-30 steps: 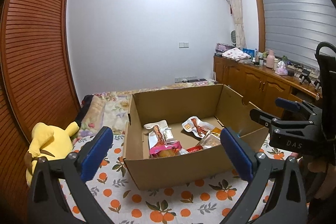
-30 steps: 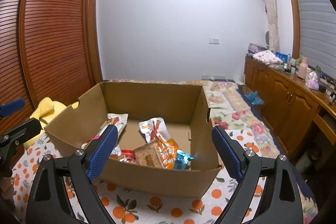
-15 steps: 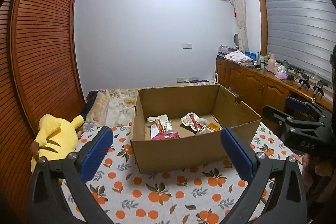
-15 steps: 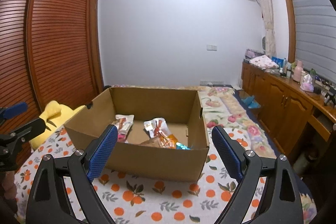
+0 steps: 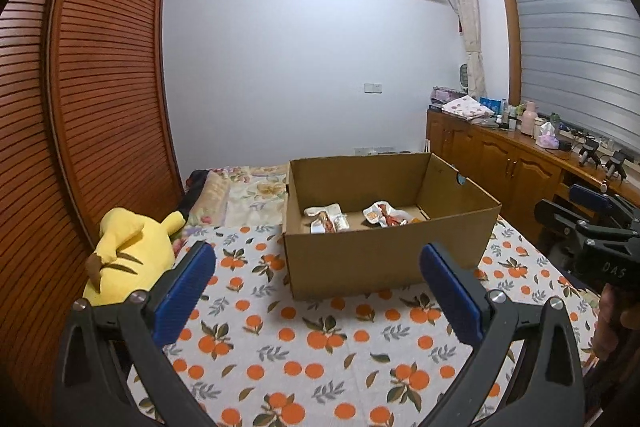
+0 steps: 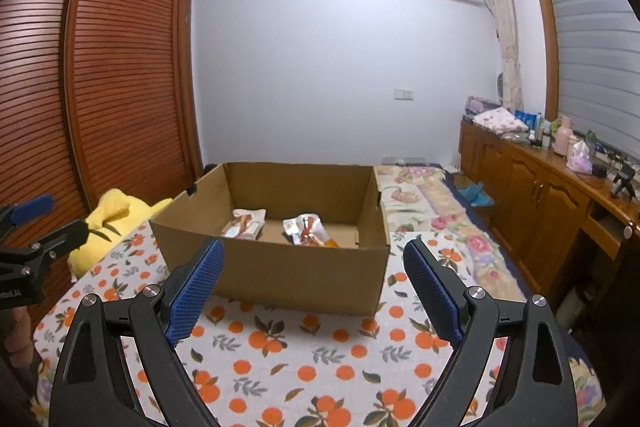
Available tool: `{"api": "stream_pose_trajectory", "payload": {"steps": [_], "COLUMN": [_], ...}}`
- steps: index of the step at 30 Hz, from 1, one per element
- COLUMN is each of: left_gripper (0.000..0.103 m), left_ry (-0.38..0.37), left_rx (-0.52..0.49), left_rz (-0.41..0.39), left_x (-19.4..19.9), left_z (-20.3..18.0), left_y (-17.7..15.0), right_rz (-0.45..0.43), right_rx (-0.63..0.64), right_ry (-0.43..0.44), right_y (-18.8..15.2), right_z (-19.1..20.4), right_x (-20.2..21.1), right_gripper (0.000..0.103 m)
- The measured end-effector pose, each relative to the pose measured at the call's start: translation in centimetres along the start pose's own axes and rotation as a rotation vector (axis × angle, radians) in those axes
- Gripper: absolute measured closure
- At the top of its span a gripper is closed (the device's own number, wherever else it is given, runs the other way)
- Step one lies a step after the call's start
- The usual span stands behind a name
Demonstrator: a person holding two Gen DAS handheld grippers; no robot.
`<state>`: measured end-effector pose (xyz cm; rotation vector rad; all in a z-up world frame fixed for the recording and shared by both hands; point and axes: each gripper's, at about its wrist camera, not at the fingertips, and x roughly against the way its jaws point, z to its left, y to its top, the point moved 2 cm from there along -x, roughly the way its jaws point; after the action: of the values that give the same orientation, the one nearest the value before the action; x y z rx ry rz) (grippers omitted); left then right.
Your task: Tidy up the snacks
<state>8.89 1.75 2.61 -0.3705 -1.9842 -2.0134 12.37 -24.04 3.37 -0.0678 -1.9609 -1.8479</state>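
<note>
An open cardboard box [image 5: 384, 259] [image 6: 280, 271] stands on a white cloth printed with oranges [image 5: 304, 347] [image 6: 304, 359]. Inside lie several snack packets: a white one with red print [image 5: 327, 219] [image 6: 245, 225] on the left, a silvery one [image 5: 385, 215] [image 6: 305, 227] toward the middle. My left gripper [image 5: 316, 287] is open and empty, held back from the box's near wall. My right gripper [image 6: 314, 287] is open and empty too, also short of the box. Each shows at the other view's edge: the right gripper [image 5: 588, 215], the left gripper [image 6: 36, 227].
A yellow plush toy [image 5: 128, 251] [image 6: 112, 215] lies left of the box beside a slatted wooden wardrobe [image 5: 72, 131]. A floral quilt [image 6: 424, 203] covers the bed behind the box. A wooden sideboard [image 6: 536, 195] with bottles lines the right wall. A hand [image 5: 612, 319] holds the right gripper.
Both grippers have drawn back from the box. It looks smaller and farther now, with more orange-print cloth in front. The jaws stay open.
</note>
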Motion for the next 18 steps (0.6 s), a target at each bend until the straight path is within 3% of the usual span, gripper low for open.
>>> {"api": "stream_pose_trajectory", "payload": {"steps": [18], "left_gripper": [0.0], "left_ry": [-0.021], "left_rx": [0.025], "left_rz": [0.051], "left_x": [-0.2], "left_z": [0.2], "left_y": [-3.1], "right_rz": [0.019], "right_rx": [-0.008], "right_ry": [0.0], "right_y": [-2.2], "right_z": [0.1], "right_x": [1.2], "right_gripper": [0.01]}}
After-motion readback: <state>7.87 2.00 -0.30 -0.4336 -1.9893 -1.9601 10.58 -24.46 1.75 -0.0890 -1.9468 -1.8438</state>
